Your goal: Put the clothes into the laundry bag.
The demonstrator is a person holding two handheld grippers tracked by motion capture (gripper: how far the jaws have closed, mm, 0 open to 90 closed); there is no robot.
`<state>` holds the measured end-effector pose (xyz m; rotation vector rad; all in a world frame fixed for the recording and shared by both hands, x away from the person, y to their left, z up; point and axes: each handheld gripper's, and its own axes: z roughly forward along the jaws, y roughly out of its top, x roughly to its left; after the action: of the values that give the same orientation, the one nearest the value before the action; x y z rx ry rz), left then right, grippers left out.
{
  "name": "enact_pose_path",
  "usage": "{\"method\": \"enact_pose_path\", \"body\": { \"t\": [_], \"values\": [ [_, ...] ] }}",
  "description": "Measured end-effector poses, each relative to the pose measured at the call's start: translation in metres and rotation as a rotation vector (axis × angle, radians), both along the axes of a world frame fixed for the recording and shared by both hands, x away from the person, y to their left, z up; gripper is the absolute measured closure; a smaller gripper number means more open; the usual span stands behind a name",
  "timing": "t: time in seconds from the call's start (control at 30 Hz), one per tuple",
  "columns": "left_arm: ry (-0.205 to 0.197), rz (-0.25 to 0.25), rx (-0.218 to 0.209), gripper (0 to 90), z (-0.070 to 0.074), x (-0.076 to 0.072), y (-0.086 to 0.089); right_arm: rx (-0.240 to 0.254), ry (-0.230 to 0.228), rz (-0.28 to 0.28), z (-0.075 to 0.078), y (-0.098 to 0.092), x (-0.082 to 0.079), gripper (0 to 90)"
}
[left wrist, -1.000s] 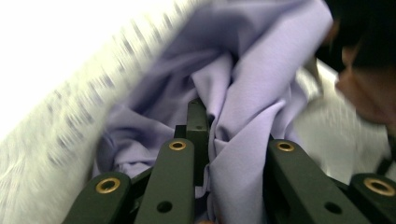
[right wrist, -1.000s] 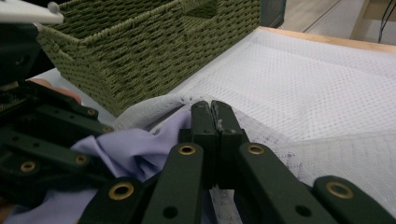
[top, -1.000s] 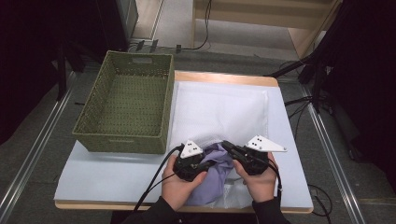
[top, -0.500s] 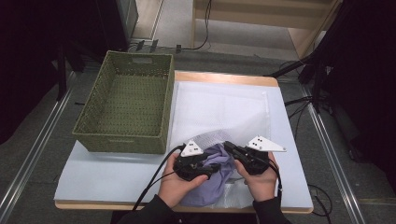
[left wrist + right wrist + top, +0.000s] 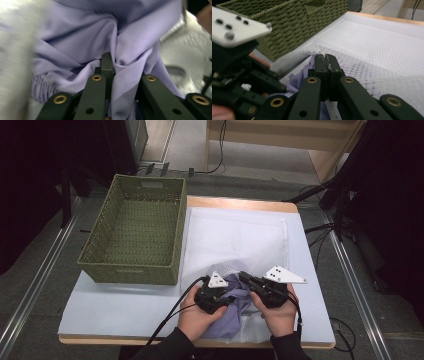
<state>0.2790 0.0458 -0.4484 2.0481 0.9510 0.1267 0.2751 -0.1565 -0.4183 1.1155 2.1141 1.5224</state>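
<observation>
Stuffing under way at lower centre of the high view: left gripper [image 5: 226, 300] has just been closing, its jaws now pinched on a fold of the lilac garment [image 5: 235, 296], which has bunched tighter than a second ago. Reads as a fresh bite for pushing more cloth into the white mesh bag [image 5: 235, 240]. Right gripper [image 5: 246, 279] clenched on the bag's edge, holding the mouth. Garment soft, creased, with an elastic hem [image 5: 37, 83]; partly under mesh. Green wicker basket [image 5: 131, 237] upper left.
</observation>
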Motion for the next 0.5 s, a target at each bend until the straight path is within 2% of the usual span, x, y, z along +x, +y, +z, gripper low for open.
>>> {"method": "enact_pose_path", "body": {
  "t": [0.1,0.17,0.2,0.23,0.27,0.33,0.37,0.4,0.5],
  "values": [
    [-0.057,0.118,-0.042,81.9,0.008,0.007,0.005,0.012,-0.020,0.004,0.006,-0.001,-0.002,90.0],
    [-0.110,0.186,-0.042,80.6,0.006,0.010,0.006,0.018,-0.029,0.005,0.009,-0.001,-0.003,90.0],
    [-0.115,0.198,-0.038,77.9,0.002,0.011,0.005,0.019,-0.031,0.006,0.010,-0.001,-0.004,90.0],
    [-0.095,0.183,-0.040,73.8,-0.003,0.012,0.002,0.013,-0.034,0.010,0.011,0.000,-0.004,90.0],
    [-0.068,0.146,-0.038,68.9,-0.008,0.012,0.001,0.010,-0.028,0.008,0.010,0.000,-0.004,90.0],
    [-0.077,0.100,-0.049,59.9,-0.011,0.006,0.002,0.005,-0.022,0.008,0.007,0.000,-0.003,90.0],
    [-0.076,0.089,-0.057,53.8,-0.010,0.005,0.003,0.007,-0.016,0.005,0.005,-0.001,-0.003,90.0],
    [-0.076,0.057,-0.065,50.7,-0.007,0.000,0.006,0.006,-0.015,0.005,0.004,-0.001,-0.002,90.0],
    [-0.098,0.024,-0.056,40.8,0.000,-0.009,0.014,0.007,-0.012,0.000,0.003,-0.003,-0.002,90.0]
  ]
}}
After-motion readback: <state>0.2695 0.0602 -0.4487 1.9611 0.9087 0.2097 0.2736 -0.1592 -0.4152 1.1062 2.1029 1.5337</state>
